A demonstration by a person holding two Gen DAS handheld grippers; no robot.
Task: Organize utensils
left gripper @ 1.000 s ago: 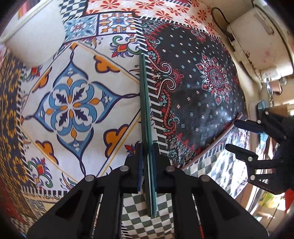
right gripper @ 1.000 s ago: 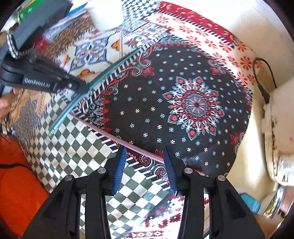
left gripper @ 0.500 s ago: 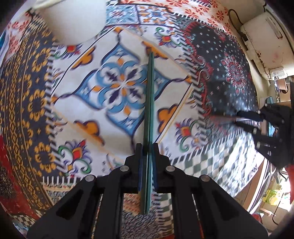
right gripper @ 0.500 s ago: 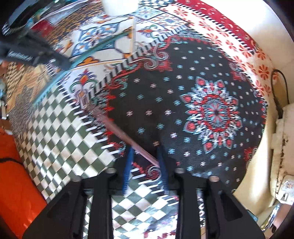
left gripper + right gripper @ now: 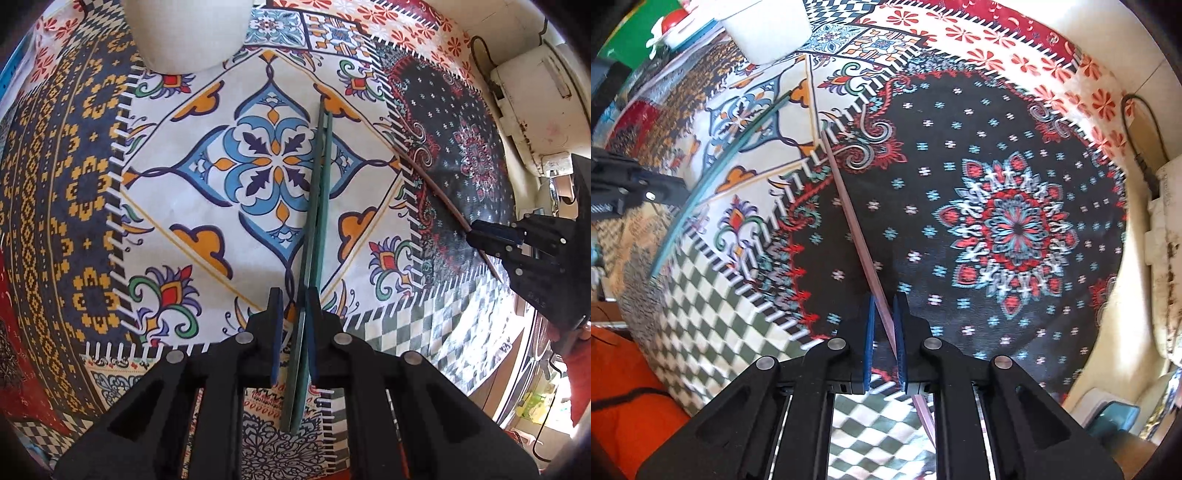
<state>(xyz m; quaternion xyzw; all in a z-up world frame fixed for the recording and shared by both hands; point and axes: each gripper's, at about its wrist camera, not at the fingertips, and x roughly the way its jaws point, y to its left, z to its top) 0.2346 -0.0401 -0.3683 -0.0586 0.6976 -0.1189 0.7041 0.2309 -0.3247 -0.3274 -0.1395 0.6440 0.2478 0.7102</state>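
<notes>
Right gripper (image 5: 884, 325) jaws have just been closing, from spread wide over the cloth to clamped on the thin pink chopstick (image 5: 849, 218), which is now sitting between the blue pads. Compared with a second ago, the white round container (image 5: 184, 33) has shifted from 10 o'clock to 12 o'clock in the left wrist view, and the blue flower medallion is now lying under the green sticks instead of the black patch.

Left gripper (image 5: 294, 325) is clenching a pair of dark green chopsticks (image 5: 317, 206); the sticks are running from between its pads toward 12 o'clock, tips splitting slightly over the colourful patchwork tablecloth (image 5: 92, 206).

In the right wrist view the pink chopstick is slanting from the pads toward 11 o'clock, its far end over the striped border of the black floral patch, its near end poking out toward 6 o'clock. Whether it is lifted off the cloth cannot be told.

Right gripper is showing at 3 o'clock in the left wrist view, pink stick in it. Left gripper is showing at 9 o'clock in the right wrist view, green sticks crossing it.

Cream appliance (image 5: 535, 96) with a black cable is sitting at 2 o'clock in the left view.
</notes>
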